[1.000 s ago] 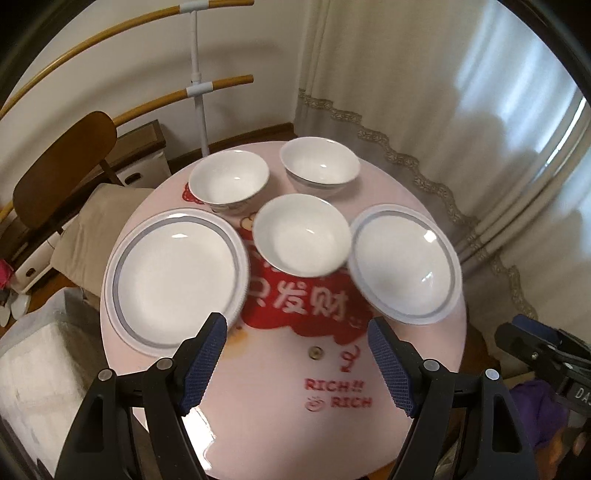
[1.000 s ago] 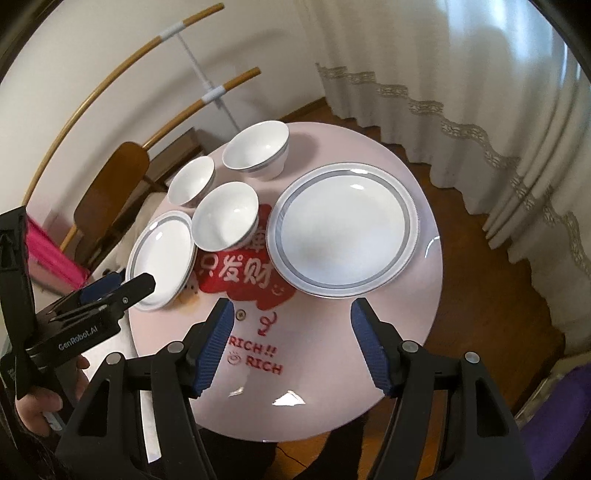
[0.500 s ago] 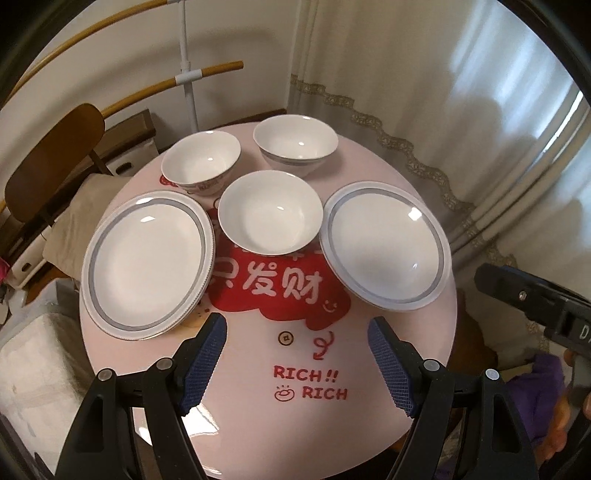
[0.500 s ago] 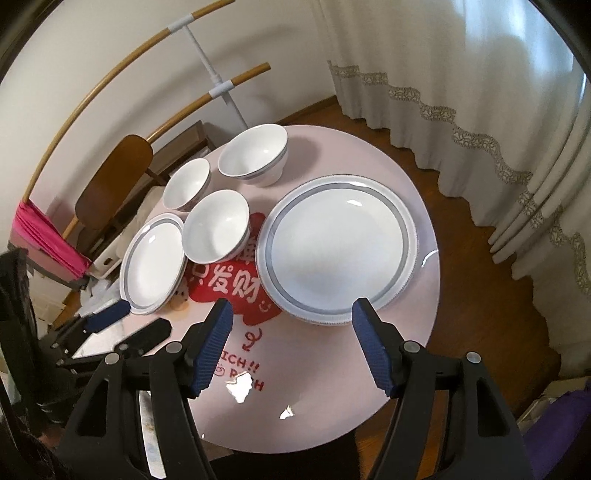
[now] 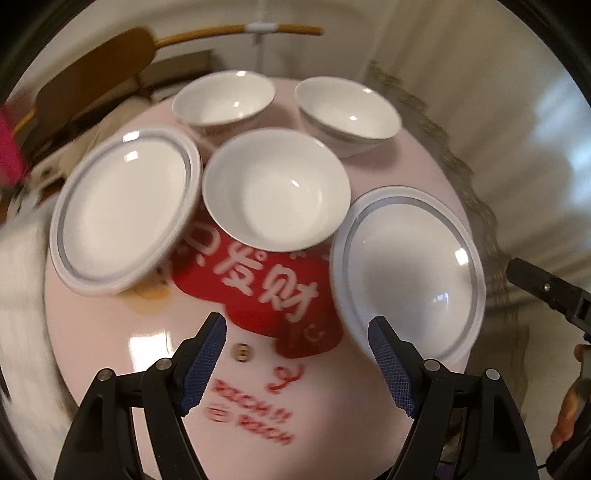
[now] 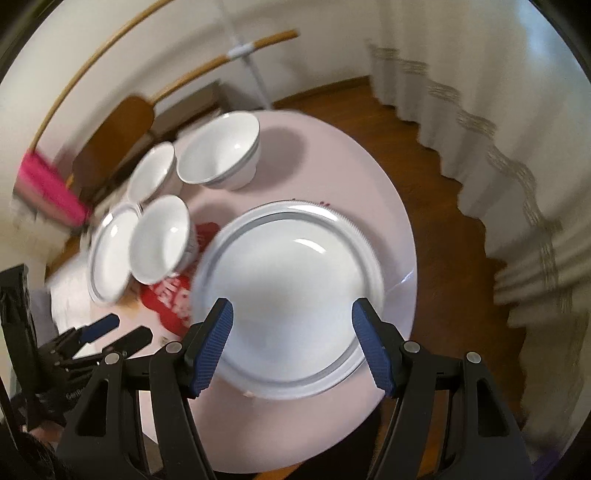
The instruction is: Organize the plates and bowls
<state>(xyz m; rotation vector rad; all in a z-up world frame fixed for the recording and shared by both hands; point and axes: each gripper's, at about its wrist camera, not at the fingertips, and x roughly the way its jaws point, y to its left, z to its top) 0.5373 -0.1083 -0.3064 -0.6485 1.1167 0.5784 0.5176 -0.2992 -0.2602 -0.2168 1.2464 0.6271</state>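
Two grey-rimmed white plates and three white bowls sit on a round pink table (image 5: 110, 332). In the left wrist view the left plate (image 5: 125, 214), the middle bowl (image 5: 275, 188), the two rear bowls (image 5: 225, 98) (image 5: 347, 107) and the right plate (image 5: 406, 273) all show. My left gripper (image 5: 297, 334) hovers open above the red print, empty. In the right wrist view my right gripper (image 6: 291, 314) stands open over the near part of the right plate (image 6: 291, 273), nothing between its fingers. The left gripper (image 6: 122, 328) shows at lower left there.
A wooden chair (image 5: 96, 74) and a rack of wooden poles (image 5: 236, 31) stand behind the table. Curtains (image 6: 498, 110) hang on the right over a wooden floor (image 6: 443, 221). A pink cloth (image 6: 48, 188) is at far left.
Both grippers have dropped closer to the table. The left now faces the middle bowl; the right has slid over the right plate. Their openings look unchanged.
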